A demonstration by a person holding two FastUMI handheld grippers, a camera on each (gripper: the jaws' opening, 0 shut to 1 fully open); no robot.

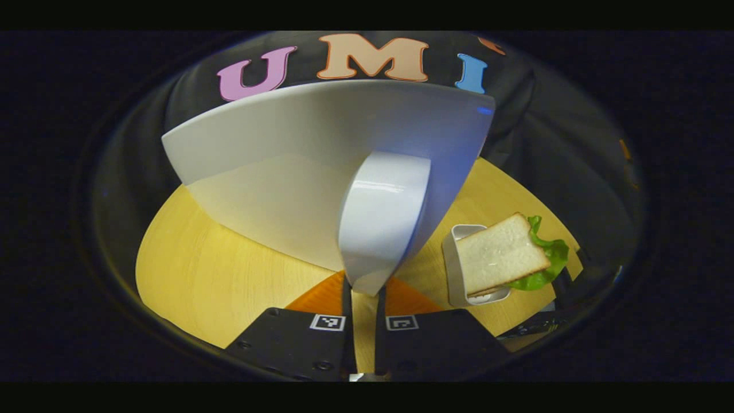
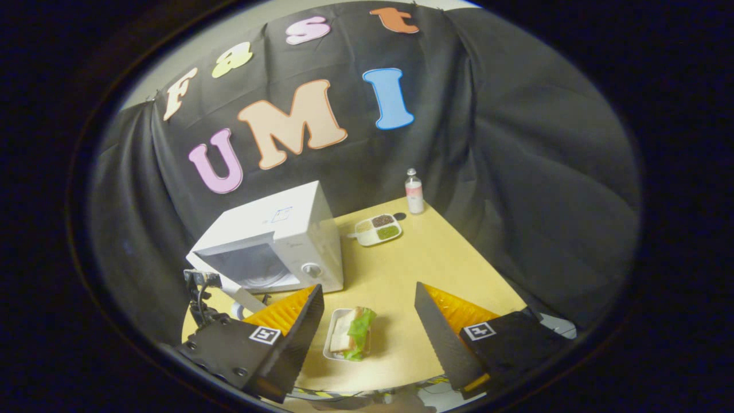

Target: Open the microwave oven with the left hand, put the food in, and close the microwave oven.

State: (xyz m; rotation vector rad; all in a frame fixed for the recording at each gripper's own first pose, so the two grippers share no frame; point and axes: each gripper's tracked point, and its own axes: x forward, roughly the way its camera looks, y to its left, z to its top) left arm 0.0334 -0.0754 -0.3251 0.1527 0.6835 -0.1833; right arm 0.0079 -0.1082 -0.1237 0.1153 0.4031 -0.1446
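Observation:
The white microwave (image 2: 287, 229) stands at the table's back left, and its cavity (image 2: 252, 267) shows behind a door (image 2: 243, 296) swung partly out. In the left gripper view the door (image 1: 287, 172) looms close, with its white handle (image 1: 384, 218) in the middle. My left gripper (image 1: 364, 289) is shut on the handle's lower end. A sandwich with lettuce (image 2: 351, 332) lies in a small white tray (image 2: 332, 344) on the table in front of the microwave; the sandwich (image 1: 502, 252) also shows to the right of the door. My right gripper (image 2: 367, 344) hangs open above the sandwich, apart from it.
The yellow wooden table (image 2: 413, 269) runs to the black cloth wall. At its back stand a small bottle (image 2: 414, 191) and a divided dish of grains (image 2: 378, 228). The table's right edge (image 2: 493, 275) drops off beside my right gripper.

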